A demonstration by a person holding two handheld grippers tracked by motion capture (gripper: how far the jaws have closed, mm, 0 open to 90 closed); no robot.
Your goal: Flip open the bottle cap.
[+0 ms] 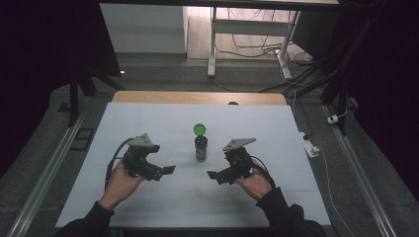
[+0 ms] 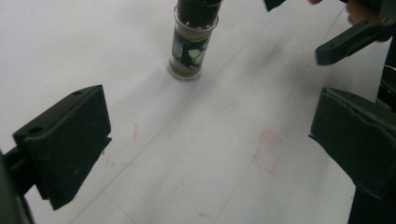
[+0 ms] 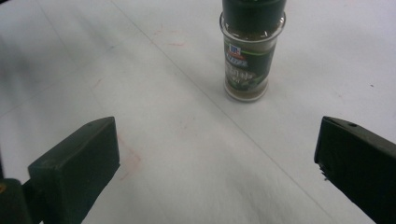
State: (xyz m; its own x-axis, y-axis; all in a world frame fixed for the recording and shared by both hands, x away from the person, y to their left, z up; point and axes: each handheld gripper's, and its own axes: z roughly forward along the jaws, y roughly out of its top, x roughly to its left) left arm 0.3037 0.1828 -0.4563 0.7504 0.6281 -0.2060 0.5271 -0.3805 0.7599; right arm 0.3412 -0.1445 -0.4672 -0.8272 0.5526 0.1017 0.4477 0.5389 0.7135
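A small glass spice jar [image 1: 201,148] with a dark label stands upright in the middle of the white table [image 1: 148,123]. A round green cap [image 1: 199,129] shows just behind its top; whether it is attached to the jar I cannot tell. My left gripper [image 1: 165,171] sits to the jar's left, open and empty, with its jaws pointing right. My right gripper [image 1: 213,176] is at the jar's right and nearer the person, also open and empty. The left gripper view has the jar [image 2: 191,46] ahead of the wide jaws of the left gripper [image 2: 210,144]. In the right gripper view the jar [image 3: 250,60] stands beyond the right gripper [image 3: 217,163].
A jaw of the other gripper [image 2: 348,42] shows at the top right of the left gripper view. Faint red marks [image 2: 266,156] dot the white sheet. A wooden strip [image 1: 197,97] runs along the table's far edge. A power strip [image 1: 310,147] and cables lie right of it.
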